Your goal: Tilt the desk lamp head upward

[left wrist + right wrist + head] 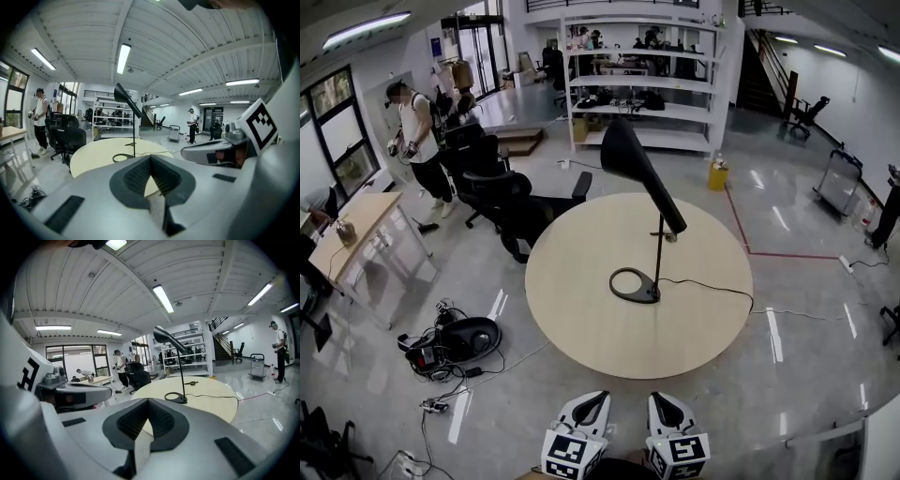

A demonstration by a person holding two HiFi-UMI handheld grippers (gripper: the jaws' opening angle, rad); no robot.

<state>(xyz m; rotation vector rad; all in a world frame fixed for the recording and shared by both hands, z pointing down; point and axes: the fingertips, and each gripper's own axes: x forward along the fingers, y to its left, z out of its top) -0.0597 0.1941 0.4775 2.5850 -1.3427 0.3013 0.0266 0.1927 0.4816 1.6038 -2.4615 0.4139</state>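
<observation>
Head view: my left claw point(592, 398) and right claw point(664, 401) sit side by side at the bottom edge, just short of the near rim of the round pale wooden table point(581, 328), and neither is over it. The black desk lamp point(659, 246) stands alone around mid-table, well apart from both claws. Its flat ring base point(630, 284) lies on the wood and a thin stem rises from it. The long cone-shaped lamp head point(628, 159) slants away from the stem top, wide end at the far left. A black cable point(712, 289) runs from the base to the table's right rim. Left gripper view: the dark ribbed pads point(138, 177) are pressed together at the tips with nothing between them, only bare table showing past them. The lamp is straight ahead across the table, small and far, with nothing touching it. The right claw's shell and marker cube show at the right. Right gripper view: the pads point(161, 418) are also closed tip to tip, pinching nothing. The lamp is ahead and slightly right, base ring flat, head slanting with the wide mouth to the left and the narrow end at the stem. Progress, my call: nothing done. The head looks untouched and both claws are empty and far off. Left to do: get over the table, spread one claw, take or nudge the head, probably steady the base or stem with the other claw, then tip the head up.
</observation>
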